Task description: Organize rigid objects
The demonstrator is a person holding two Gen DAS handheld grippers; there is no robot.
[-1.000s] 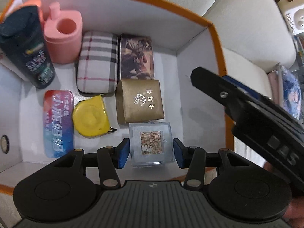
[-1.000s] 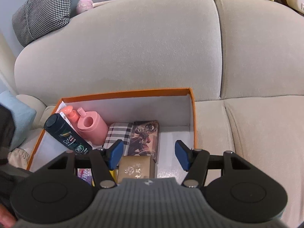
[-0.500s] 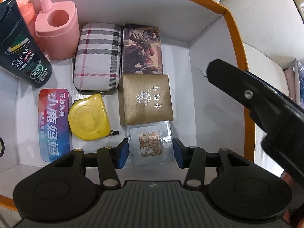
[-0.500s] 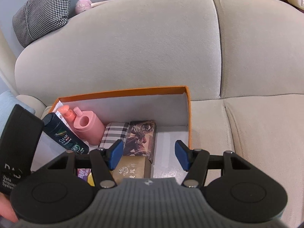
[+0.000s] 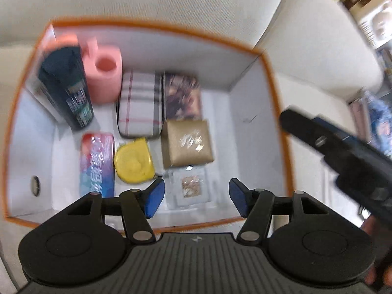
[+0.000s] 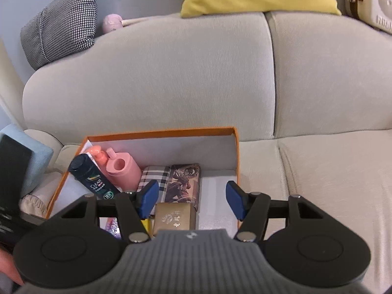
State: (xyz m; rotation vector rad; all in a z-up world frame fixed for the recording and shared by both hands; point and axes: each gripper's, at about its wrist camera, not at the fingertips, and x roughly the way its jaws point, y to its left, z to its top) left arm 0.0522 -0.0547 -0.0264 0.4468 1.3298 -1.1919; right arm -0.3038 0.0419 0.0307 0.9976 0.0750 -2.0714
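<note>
Below the wide-open, empty left gripper, just beyond its fingertips, the clear case is seen lying flat against the gold box.

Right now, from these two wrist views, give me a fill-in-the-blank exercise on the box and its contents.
1. The rim of the box is ____.
2. The clear case lies directly in front of the ____ box.
3. The left gripper is ____, holding nothing.
4. The tape measure beside the plaid case is ____.

Missing words: orange; gold; open; yellow
</note>
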